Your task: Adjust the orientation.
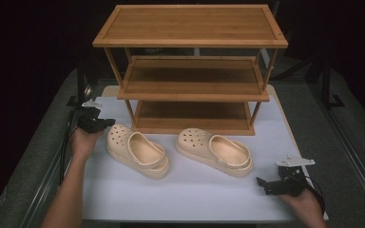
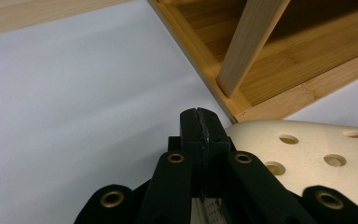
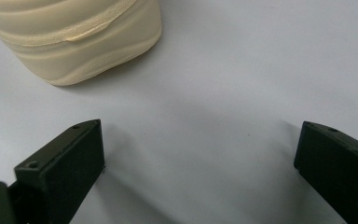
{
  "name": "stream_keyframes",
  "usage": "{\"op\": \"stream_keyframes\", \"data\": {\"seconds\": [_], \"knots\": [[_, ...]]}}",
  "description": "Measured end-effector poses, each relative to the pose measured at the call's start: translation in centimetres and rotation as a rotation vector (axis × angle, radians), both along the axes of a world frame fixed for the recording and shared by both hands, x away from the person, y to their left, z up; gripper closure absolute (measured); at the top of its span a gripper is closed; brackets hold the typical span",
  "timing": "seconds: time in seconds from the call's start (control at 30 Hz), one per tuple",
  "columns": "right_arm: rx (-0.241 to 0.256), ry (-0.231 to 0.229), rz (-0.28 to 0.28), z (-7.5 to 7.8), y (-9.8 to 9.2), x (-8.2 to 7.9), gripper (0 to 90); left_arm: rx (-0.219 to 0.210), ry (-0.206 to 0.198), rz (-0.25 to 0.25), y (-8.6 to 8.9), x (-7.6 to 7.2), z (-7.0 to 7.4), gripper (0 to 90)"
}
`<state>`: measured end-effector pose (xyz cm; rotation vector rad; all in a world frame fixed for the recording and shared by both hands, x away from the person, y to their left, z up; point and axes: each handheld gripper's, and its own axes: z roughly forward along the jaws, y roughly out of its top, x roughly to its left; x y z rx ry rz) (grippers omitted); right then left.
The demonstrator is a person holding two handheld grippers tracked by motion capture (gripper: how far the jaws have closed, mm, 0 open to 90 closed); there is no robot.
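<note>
Left claw [image 2: 199, 122] has its jaws pressed tight together with nothing between them, right beside the holey toe of the left clog [image 2: 317, 154]. From the high view, that clog [image 1: 138, 151] lies near the table's [image 1: 190, 194] left edge, below the wooden shoe rack [image 1: 192, 66]. Right claw [image 3: 198, 168] is wide open over bare white table, near the right clog's heel [image 3: 74, 37]. Both forearms reach in from the near edge.
</note>
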<state>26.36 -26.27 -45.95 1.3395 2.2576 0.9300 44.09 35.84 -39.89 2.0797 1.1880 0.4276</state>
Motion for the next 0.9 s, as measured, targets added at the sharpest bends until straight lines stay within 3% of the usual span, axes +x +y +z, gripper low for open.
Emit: {"op": "stream_keyframes", "data": {"seconds": [0.27,0.6,0.9], "knots": [[0.000,0.000,0.000,0.0,0.0,0.0,1.2,-0.004,-0.004,-0.031,-1.0,-0.6,0.0,90.0],[0.000,0.000,0.000,0.0,0.0,0.0,1.2,-0.068,-0.005,-0.077,-2.7,-2.3,-0.5,90.0],[-0.001,0.000,0.000,0.0,0.0,0.0,1.2,-0.061,0.001,-0.136,-4.8,-3.5,-0.5,90.0]]}}
